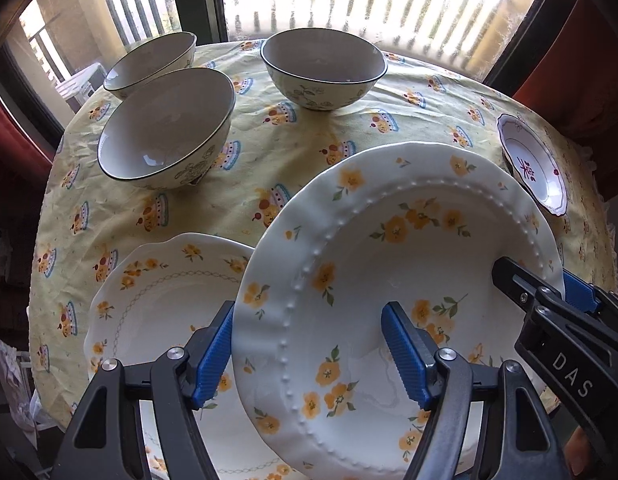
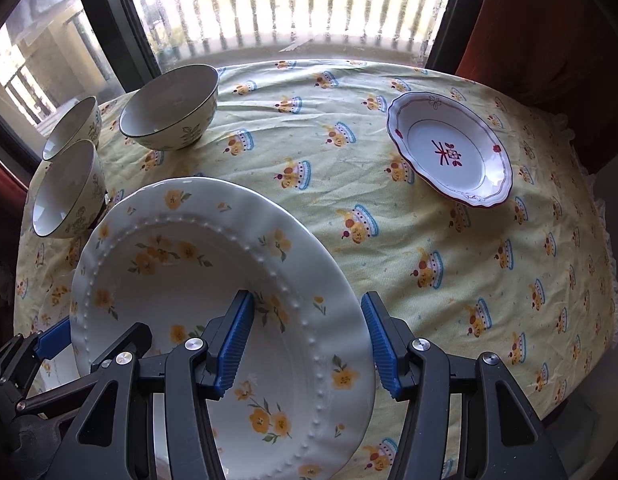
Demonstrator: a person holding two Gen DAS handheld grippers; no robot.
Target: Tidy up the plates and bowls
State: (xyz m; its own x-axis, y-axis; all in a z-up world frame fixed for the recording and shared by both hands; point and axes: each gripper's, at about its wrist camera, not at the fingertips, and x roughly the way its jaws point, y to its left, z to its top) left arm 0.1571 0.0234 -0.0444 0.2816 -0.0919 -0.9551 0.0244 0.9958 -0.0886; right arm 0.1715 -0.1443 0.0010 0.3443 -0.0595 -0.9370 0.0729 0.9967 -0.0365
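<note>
A large white plate with yellow flowers and a beaded ring hangs tilted above the table, carried by both grippers. My left gripper is shut on its left rim, one blue pad under the edge and one inside the well. My right gripper is shut on the opposite rim in the same way, and it also shows at the right of the left wrist view. Under the lifted plate lies a scalloped plate with yellow flowers. Three cream bowls stand at the back left.
A small white plate with a red rim and red motif sits at the back right. The round table wears a yellow printed cloth. A window with railings is behind it, with red curtains at both sides.
</note>
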